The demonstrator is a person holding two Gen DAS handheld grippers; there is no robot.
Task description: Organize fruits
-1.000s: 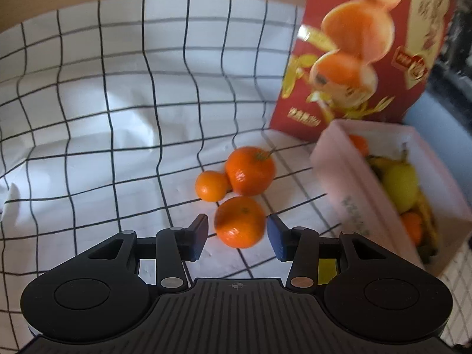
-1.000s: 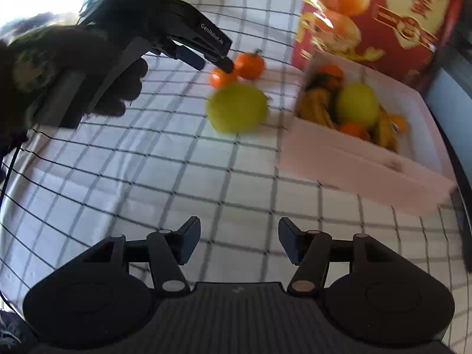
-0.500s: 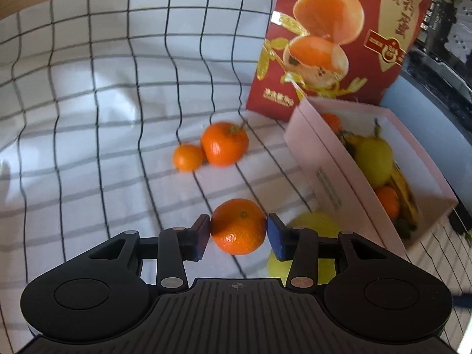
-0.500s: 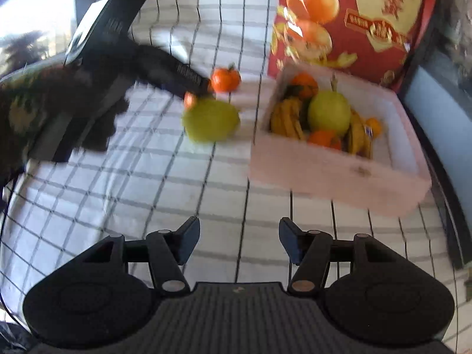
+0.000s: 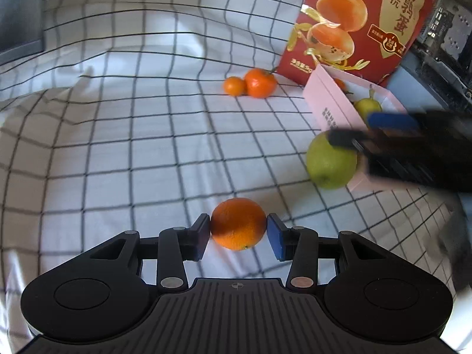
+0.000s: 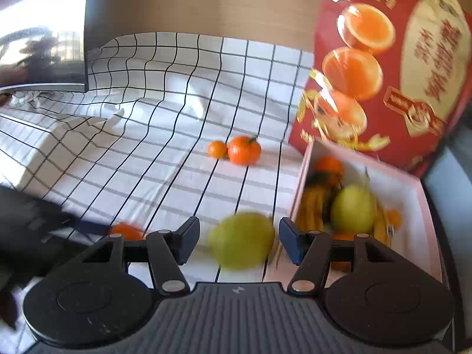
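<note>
My left gripper [image 5: 238, 233] is shut on an orange [image 5: 238, 223] and holds it above the checked cloth. It shows blurred in the right wrist view [image 6: 126, 231]. My right gripper [image 6: 236, 240] is open, its fingers either side of a green apple [image 6: 242, 240] without gripping it. The apple lies on the cloth against the pink box [image 5: 330, 109] and shows in the left wrist view [image 5: 330, 162]. The pink box [image 6: 413, 194] holds a pear [image 6: 352, 208], bananas and oranges. Two more oranges [image 5: 250, 84] lie together further back [image 6: 236, 150].
A tall red carton [image 5: 362, 20] printed with egg halves stands behind the pink box [image 6: 392, 65]. The checked cloth [image 5: 132, 118] is wrinkled at the far left. A dark panel [image 6: 44, 44] borders the cloth at the far left.
My left gripper closed on the orange and carried it back from the other two. My right gripper moved forward until the green apple sits between its open fingers.
</note>
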